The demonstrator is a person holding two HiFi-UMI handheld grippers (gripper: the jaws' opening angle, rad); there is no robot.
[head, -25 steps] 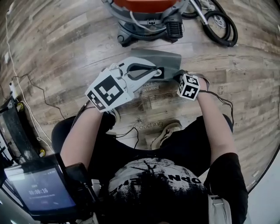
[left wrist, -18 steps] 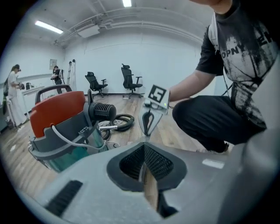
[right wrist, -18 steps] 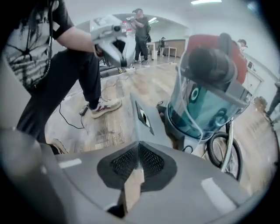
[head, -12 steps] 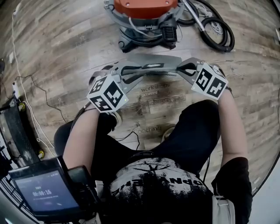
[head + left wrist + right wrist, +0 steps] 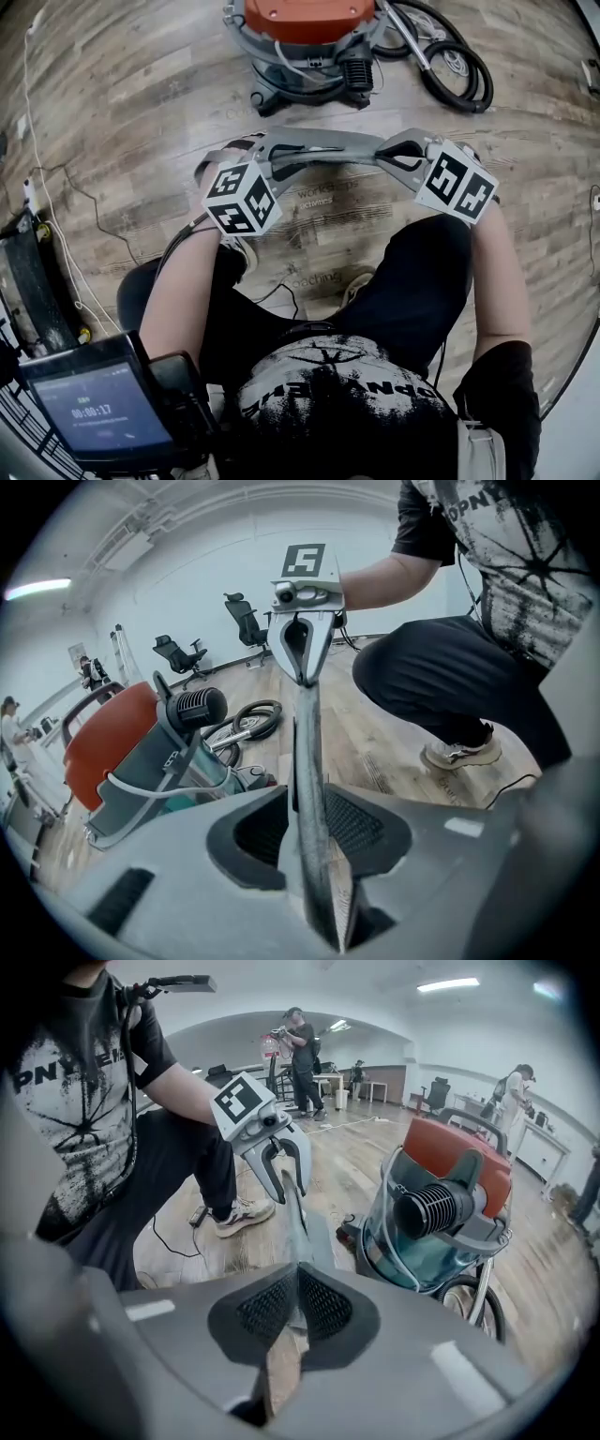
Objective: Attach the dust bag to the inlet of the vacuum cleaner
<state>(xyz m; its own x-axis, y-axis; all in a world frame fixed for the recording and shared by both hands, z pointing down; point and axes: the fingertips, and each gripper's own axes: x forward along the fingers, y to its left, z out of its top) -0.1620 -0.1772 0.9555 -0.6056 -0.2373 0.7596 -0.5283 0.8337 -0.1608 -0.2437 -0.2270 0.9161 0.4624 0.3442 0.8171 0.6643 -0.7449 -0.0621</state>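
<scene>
A wood-plank floor [image 5: 122,112] is spread across the whole head view. At the top of that view the vacuum cleaner [image 5: 305,42] is stood on the floor, an orange lid set over a grey-green body. The person [image 5: 328,375] is crouched on the near side of the machine, and dark trousers and a pale shoe [image 5: 459,752] are shown in the left gripper view. The black hose [image 5: 459,80] is coiled on the floor just to the right of the vacuum cleaner.

The dust bag [image 5: 307,733], grey and flat, is held up off the floor in front of the person's knees. It is stretched roughly level between the two grippers and is kept apart from the vacuum cleaner. In both gripper views it is seen edge-on, running from one pair of jaws to the other.

The right gripper [image 5: 295,1283] is clamped on one end of the bag, with its pads pressed together on the thin edge. The jaws of the left gripper [image 5: 307,813] have just been opened. They are parted wide, and the other end of the bag is stood between the pads without being pinched by them.
</scene>
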